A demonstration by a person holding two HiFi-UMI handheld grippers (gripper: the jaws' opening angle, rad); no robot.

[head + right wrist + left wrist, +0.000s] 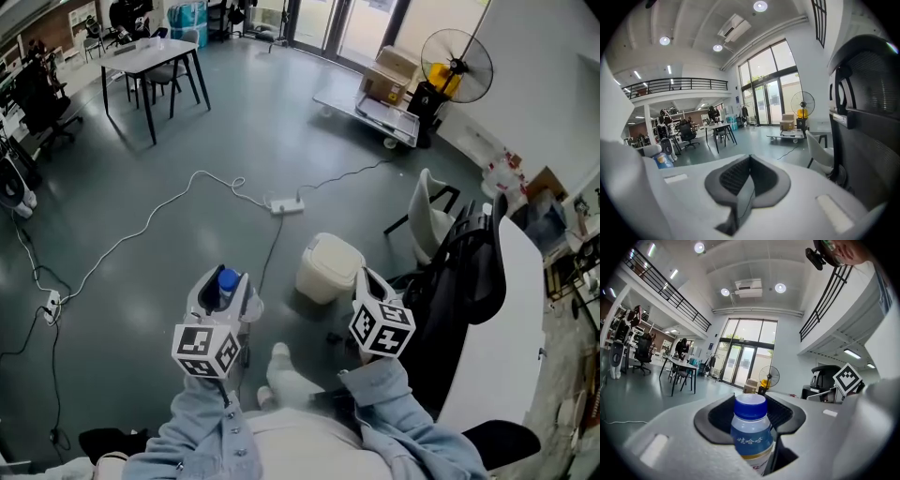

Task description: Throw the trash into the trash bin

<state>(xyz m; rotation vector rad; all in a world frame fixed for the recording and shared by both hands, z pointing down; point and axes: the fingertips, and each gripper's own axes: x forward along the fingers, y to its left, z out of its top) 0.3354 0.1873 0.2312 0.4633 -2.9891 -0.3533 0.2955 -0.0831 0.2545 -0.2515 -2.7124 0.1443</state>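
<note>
My left hand-held gripper (750,417) has its jaws closed on a small plastic bottle (751,439), which stands upright between the dark ribbed pads with its blue cap (750,406) rising above them and a blue label band across its body. From the head view this hand-held gripper is held out over the floor, jaws pointing away from me, with its marker cube (206,350) nearest my sleeve. My right hand-held gripper (746,182) holds nothing: its two pads meet along a thin seam and I see no gap between them. It is raised beside the left one, and the bottle shows at the left edge of its own view. The white trash bin (329,268) stands on the grey floor (187,141) ahead of me, between the two hand-held grippers as the head view frames them and closer to the right one; the bottle is off to the bin's left, not over it. A black office chair (473,272) stands just right of the bin, against a white surface (506,328), with a white chair (429,221) behind it. Beyond the bin a power strip (287,205) lies on the floor with a white cable (141,225) trailing off to the left. Farther out are a table (155,56) with chairs at the upper left, a flat cart (375,114) carrying a cardboard box (392,73), and a yellow-hubbed fan (457,66) by the wall.
</note>
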